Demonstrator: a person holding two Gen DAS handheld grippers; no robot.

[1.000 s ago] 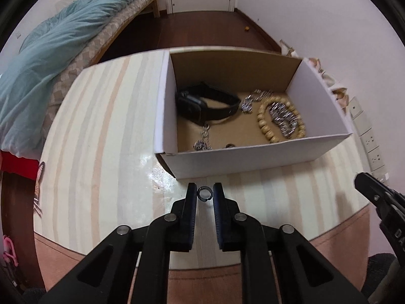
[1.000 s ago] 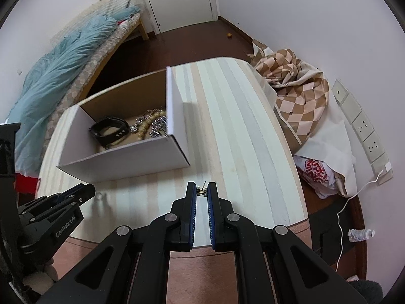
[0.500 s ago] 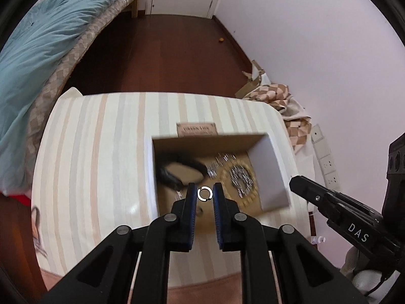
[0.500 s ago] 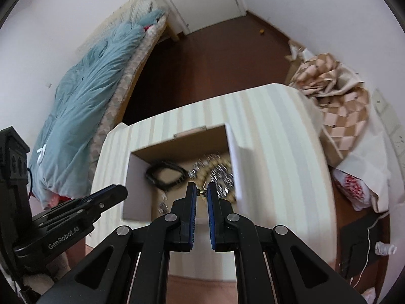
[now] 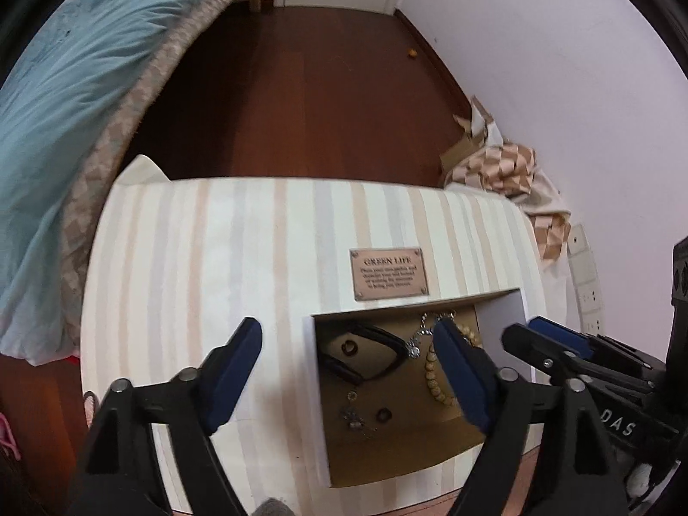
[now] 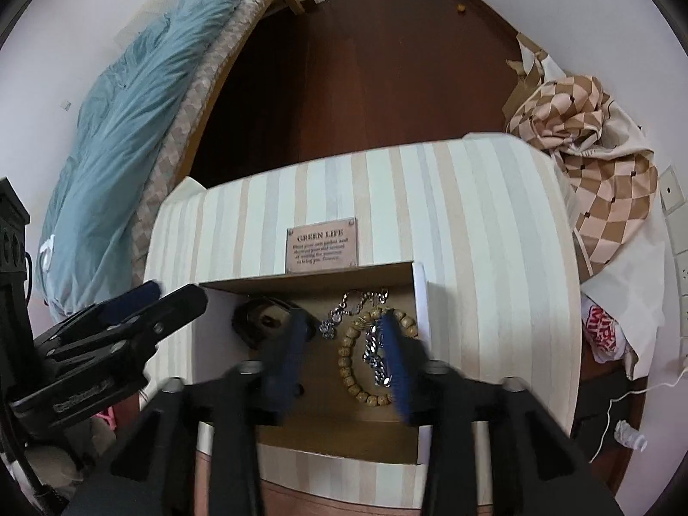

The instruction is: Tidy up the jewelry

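Note:
An open white cardboard box (image 5: 316,391) with a brown floor sits on the striped table. In it lie a black watch (image 5: 365,357), a wooden bead bracelet (image 5: 434,380), silver chains (image 6: 376,357), a small ring (image 5: 351,395) and other small pieces. My left gripper (image 5: 348,370) is open and empty above the box's left wall. My right gripper (image 6: 344,352) is open and empty above the box, over the bead bracelet (image 6: 357,370) and the watch (image 6: 258,322). The right gripper also shows at the right in the left wrist view (image 5: 554,344).
A brown "GREEN LIFE" plaque (image 5: 389,273) lies on the table (image 5: 215,258) just behind the box. A bed with a teal blanket (image 5: 64,107) stands to the left. Checked cloth (image 6: 593,142) and wall sockets (image 5: 587,275) are on the right. Dark wood floor lies beyond.
Both grippers have opened wide above the box. The ring held by the left gripper and the small piece held by the right gripper are no longer between the fingers.

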